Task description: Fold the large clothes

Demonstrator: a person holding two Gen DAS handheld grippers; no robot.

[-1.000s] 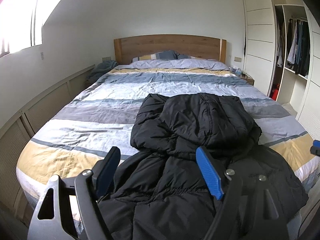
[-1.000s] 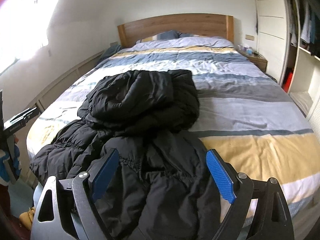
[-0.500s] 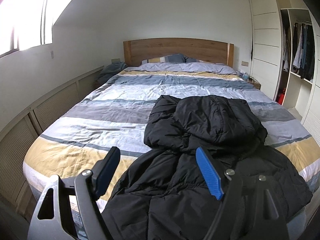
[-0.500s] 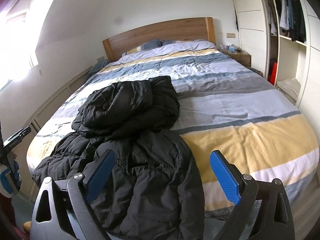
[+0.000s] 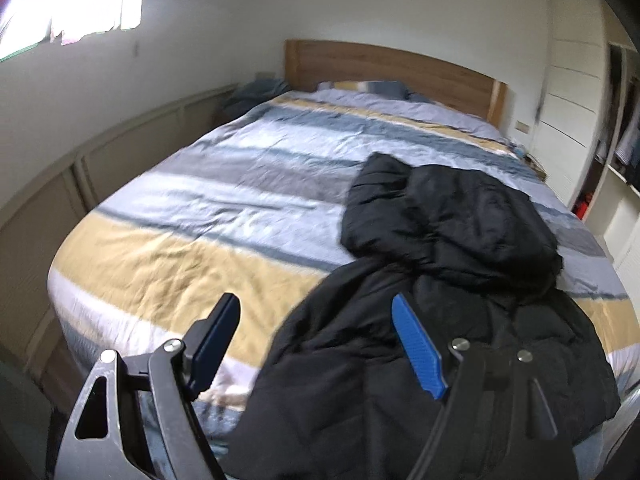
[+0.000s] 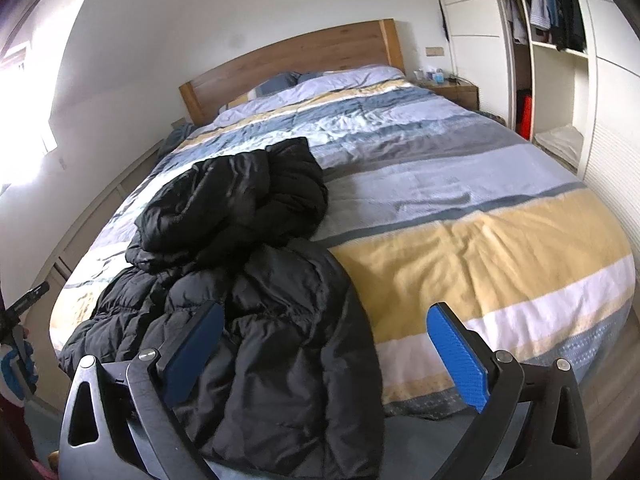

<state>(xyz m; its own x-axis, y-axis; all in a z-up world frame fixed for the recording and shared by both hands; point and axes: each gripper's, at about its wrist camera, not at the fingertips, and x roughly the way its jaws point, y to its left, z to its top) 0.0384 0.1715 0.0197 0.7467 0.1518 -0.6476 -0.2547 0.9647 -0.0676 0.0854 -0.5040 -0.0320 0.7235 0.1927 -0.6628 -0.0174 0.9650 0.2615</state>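
Note:
A big black puffer jacket (image 5: pixel 432 280) lies crumpled near the foot of a striped bed (image 5: pixel 224 208), its hood end bunched toward the headboard. It also shows in the right wrist view (image 6: pixel 256 264), hanging over the bed's foot edge. My left gripper (image 5: pixel 320 344) is open and empty, held above the jacket's left lower edge. My right gripper (image 6: pixel 324 352) is open and empty, above the jacket's right lower part. Neither touches the cloth.
The bed (image 6: pixel 480 208) has a wooden headboard (image 6: pixel 304 56) and pillows. An open wardrobe (image 6: pixel 552 40) with hanging clothes stands at the right, a nightstand (image 6: pixel 452 90) beside it. Low wall panels (image 5: pixel 52 184) run along the left. My left gripper's tip (image 6: pixel 28 300) shows at the left edge.
Both grippers have swung apart: the left view turned left, putting the jacket to the right; the right view turned right and pulled back. Both stay open.

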